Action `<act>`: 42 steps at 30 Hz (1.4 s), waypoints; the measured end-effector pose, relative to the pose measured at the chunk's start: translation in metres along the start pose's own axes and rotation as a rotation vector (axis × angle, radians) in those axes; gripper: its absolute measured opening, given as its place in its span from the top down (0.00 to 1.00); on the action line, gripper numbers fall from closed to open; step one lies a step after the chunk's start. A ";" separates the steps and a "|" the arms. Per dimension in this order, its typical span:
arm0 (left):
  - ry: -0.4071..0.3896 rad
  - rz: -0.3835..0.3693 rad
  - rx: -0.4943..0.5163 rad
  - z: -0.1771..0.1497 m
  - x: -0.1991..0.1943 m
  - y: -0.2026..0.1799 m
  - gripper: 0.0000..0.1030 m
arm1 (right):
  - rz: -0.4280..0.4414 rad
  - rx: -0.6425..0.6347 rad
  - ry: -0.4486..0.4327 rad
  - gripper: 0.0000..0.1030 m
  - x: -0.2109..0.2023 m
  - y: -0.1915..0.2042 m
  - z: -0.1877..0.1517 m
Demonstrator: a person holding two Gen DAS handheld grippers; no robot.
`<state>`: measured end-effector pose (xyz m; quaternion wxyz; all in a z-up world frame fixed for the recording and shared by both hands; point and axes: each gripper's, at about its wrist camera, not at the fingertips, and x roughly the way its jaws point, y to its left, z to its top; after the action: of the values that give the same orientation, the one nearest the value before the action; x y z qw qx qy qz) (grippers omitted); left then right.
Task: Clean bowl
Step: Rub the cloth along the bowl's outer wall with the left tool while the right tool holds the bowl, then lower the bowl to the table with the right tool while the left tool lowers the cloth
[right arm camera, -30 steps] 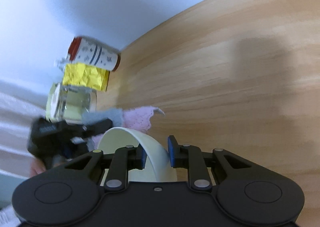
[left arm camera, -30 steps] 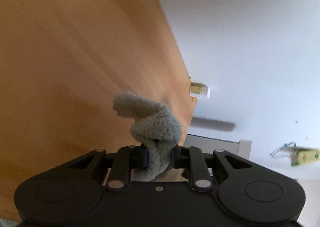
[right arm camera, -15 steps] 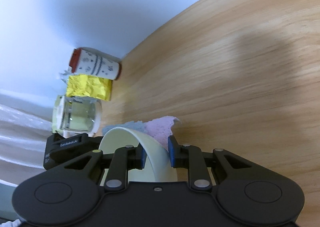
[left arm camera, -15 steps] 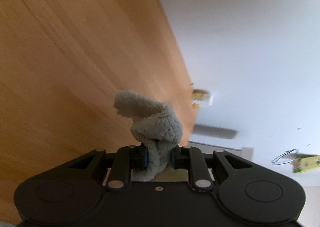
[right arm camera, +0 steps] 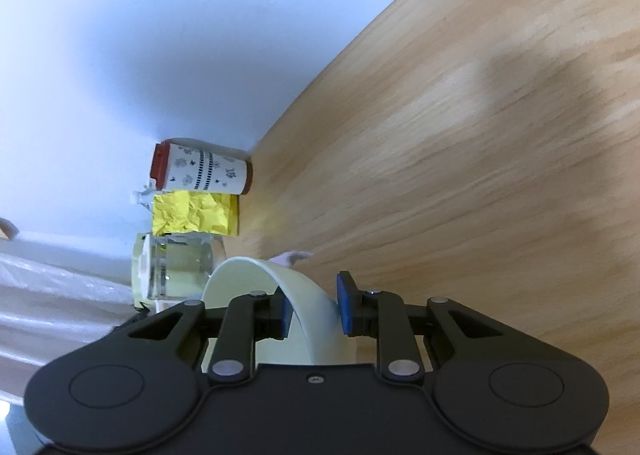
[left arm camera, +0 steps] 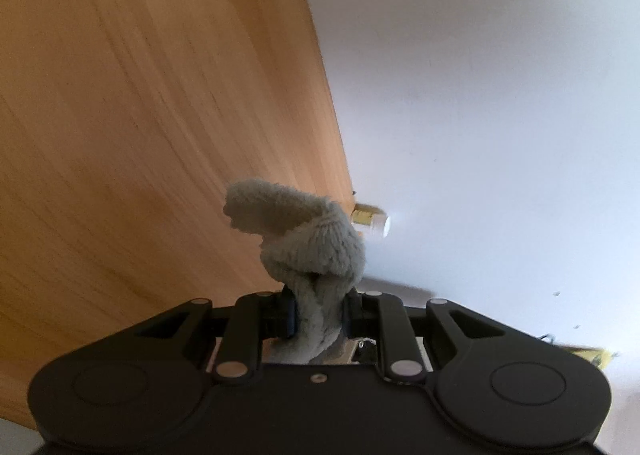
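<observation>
Left gripper [left arm camera: 318,315] clamps crumpled grey terry cloth [left arm camera: 304,239]; right gripper [right arm camera: 313,309] pinches pale cream bowl [right arm camera: 280,295] rim. Left gripper gone from right view (wiping paused, probably).

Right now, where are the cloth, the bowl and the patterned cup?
grey cloth [left arm camera: 304,239]: left wrist view, bunched middle above the tongs.
cream bowl [right arm camera: 304,295]: right wrist view, outer wall.
patterned cup [right arm camera: 204,171]: right wrist view, side wall.
</observation>
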<state>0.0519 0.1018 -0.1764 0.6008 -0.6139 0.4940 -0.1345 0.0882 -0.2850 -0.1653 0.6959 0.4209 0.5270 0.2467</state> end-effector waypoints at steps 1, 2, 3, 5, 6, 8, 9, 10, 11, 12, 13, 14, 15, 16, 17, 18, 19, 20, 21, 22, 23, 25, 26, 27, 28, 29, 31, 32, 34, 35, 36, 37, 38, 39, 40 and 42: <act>0.001 0.008 -0.008 -0.002 0.007 0.002 0.82 | 0.010 0.007 -0.003 0.75 -0.001 -0.001 -0.001; 0.002 0.016 -0.017 -0.003 0.013 0.004 0.82 | 0.018 0.013 -0.005 0.75 -0.002 -0.002 -0.002; 0.003 0.024 -0.024 -0.004 0.020 0.006 0.82 | 0.022 0.016 -0.005 0.75 -0.002 -0.003 -0.002; 0.009 0.047 -0.022 -0.002 0.028 0.010 0.82 | 0.022 0.021 0.001 0.75 -0.001 -0.002 -0.004; 0.014 0.054 -0.020 0.000 0.029 0.011 0.82 | 0.021 0.018 0.001 0.75 -0.001 -0.002 -0.004; 0.022 0.069 -0.010 0.003 0.036 0.013 0.82 | 0.004 0.020 0.005 0.75 0.001 -0.002 -0.005; 0.027 0.076 0.001 0.004 0.038 0.012 0.82 | 0.000 0.022 0.006 0.75 0.002 -0.002 -0.006; 0.028 0.079 0.009 0.004 0.039 0.011 0.82 | -0.005 0.029 0.006 0.75 0.002 -0.004 -0.005; 0.028 0.081 0.019 0.005 0.040 0.009 0.82 | -0.012 0.038 0.006 0.75 0.002 -0.006 -0.005; 0.025 0.078 0.033 0.005 0.040 0.006 0.82 | -0.018 0.046 0.006 0.75 0.001 -0.008 -0.004; 0.019 0.073 0.053 0.006 0.037 0.002 0.82 | -0.022 0.049 0.003 0.75 0.001 -0.009 -0.004; 0.014 0.068 0.073 0.006 0.034 -0.002 0.82 | -0.025 0.052 0.001 0.75 0.000 -0.010 -0.003; 0.009 0.064 0.092 0.006 0.032 -0.005 0.82 | -0.027 0.052 -0.001 0.75 -0.001 -0.011 -0.003; 0.002 0.067 0.106 0.006 0.030 -0.008 0.82 | -0.032 0.050 -0.005 0.75 -0.002 -0.012 -0.002; -0.015 0.077 0.137 0.007 0.026 -0.013 0.82 | -0.037 0.046 -0.010 0.75 -0.003 -0.013 -0.002; -0.031 0.087 0.165 0.007 0.021 -0.019 0.82 | -0.039 0.046 -0.014 0.75 -0.004 -0.014 -0.001; -0.043 0.097 0.183 0.007 0.020 -0.022 0.82 | -0.047 0.051 -0.020 0.75 -0.004 -0.016 -0.001; -0.066 0.118 0.219 0.006 0.015 -0.028 0.82 | -0.055 0.052 -0.024 0.75 -0.004 -0.017 -0.001; -0.079 0.127 0.250 0.007 0.012 -0.034 0.82 | -0.063 0.050 -0.027 0.75 -0.004 -0.018 0.000; -0.081 0.131 0.262 0.007 0.011 -0.036 0.82 | -0.070 0.039 -0.023 0.75 -0.002 -0.018 -0.001; -0.089 0.151 0.287 0.008 0.008 -0.040 0.82 | -0.076 0.039 -0.020 0.75 0.000 -0.019 -0.001; -0.099 0.187 0.345 0.010 0.004 -0.047 0.82 | -0.078 0.049 -0.015 0.75 0.004 -0.022 -0.001; -0.101 0.190 0.355 0.011 0.004 -0.048 0.82 | -0.078 0.055 -0.013 0.75 0.007 -0.024 -0.001; -0.107 0.201 0.392 0.012 0.003 -0.050 0.83 | -0.084 0.050 -0.014 0.75 0.009 -0.026 -0.001; -0.111 0.230 0.432 0.012 0.002 -0.053 0.83 | -0.091 0.043 -0.017 0.75 0.010 -0.026 -0.001; -0.115 0.258 0.473 0.012 0.002 -0.055 0.83 | -0.105 0.029 -0.025 0.75 0.011 -0.026 -0.001; -0.119 0.308 0.535 0.012 0.003 -0.058 0.82 | -0.129 0.004 -0.029 0.75 0.016 -0.027 0.001; -0.116 0.346 0.573 0.012 0.004 -0.059 0.82 | -0.136 -0.007 -0.032 0.75 0.017 -0.027 0.001; -0.124 0.399 0.615 0.010 0.007 -0.061 0.82 | -0.152 -0.023 -0.037 0.75 0.021 -0.029 0.003; -0.126 0.425 0.641 0.011 0.009 -0.061 0.82 | -0.159 -0.027 -0.042 0.75 0.022 -0.030 0.004; -0.134 0.451 0.661 0.010 0.012 -0.061 0.82 | -0.164 -0.037 -0.045 0.75 0.023 -0.030 0.005; -0.133 0.463 0.672 0.009 0.006 -0.054 0.82 | -0.168 -0.040 -0.045 0.75 0.024 -0.030 0.006; -0.129 0.487 0.693 0.010 0.005 -0.050 0.82 | -0.173 -0.043 -0.044 0.75 0.025 -0.030 0.007; -0.131 0.497 0.703 0.010 -0.006 -0.044 0.82 | -0.177 -0.047 -0.043 0.75 0.026 -0.030 0.008; -0.130 0.507 0.710 0.009 -0.001 -0.044 0.82 | -0.186 -0.062 -0.043 0.75 0.027 -0.029 0.008; -0.130 0.526 0.721 0.014 0.005 -0.040 0.82 | -0.208 -0.076 -0.048 0.75 0.029 -0.028 0.009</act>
<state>0.0828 0.0984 -0.1469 0.8199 -0.2261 0.5159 -0.1021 0.1035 -0.2799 -0.2032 0.7457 0.3431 0.5412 0.1827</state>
